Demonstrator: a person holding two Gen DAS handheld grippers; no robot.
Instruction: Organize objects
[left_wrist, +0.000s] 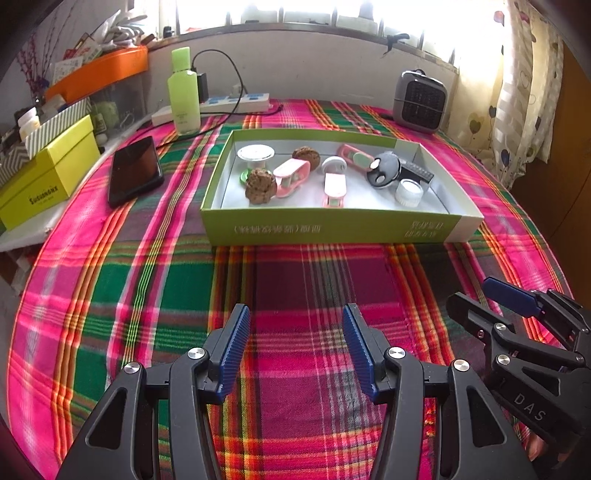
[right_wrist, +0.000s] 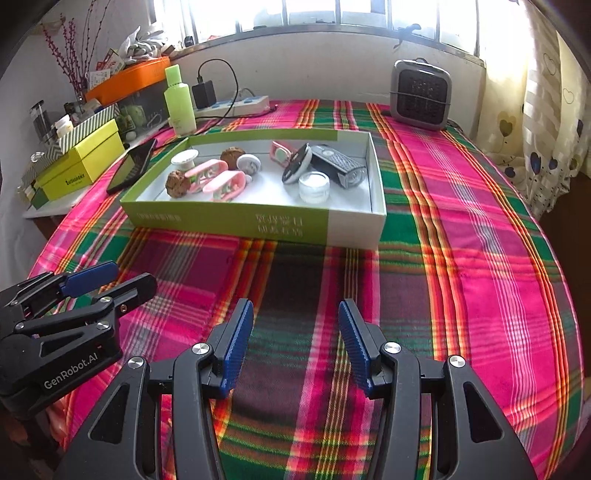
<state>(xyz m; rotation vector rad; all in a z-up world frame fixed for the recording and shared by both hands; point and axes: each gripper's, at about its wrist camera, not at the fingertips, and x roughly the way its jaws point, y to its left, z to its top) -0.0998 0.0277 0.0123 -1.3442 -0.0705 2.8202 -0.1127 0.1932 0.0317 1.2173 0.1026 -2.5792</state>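
Observation:
A shallow green and white box (left_wrist: 332, 227) (right_wrist: 236, 221) sits on the plaid cloth. It holds two brown walnuts (left_wrist: 260, 184) (right_wrist: 174, 183), pink clips (left_wrist: 291, 176) (right_wrist: 225, 184), white caps (left_wrist: 408, 192) (right_wrist: 314, 186), a grey round gadget (left_wrist: 384, 170) and a black device (right_wrist: 338, 162). My left gripper (left_wrist: 295, 325) is open and empty, low over the cloth in front of the box. My right gripper (right_wrist: 295, 321) is open and empty beside it; it also shows in the left wrist view (left_wrist: 517, 314).
A black phone (left_wrist: 135, 170) lies left of the box. A green bottle (left_wrist: 183, 92), a power strip (left_wrist: 236, 103) and a grey heater (left_wrist: 419, 99) stand at the back. Yellow and orange boxes (left_wrist: 44, 184) sit on a side shelf at left. Curtain hangs at right.

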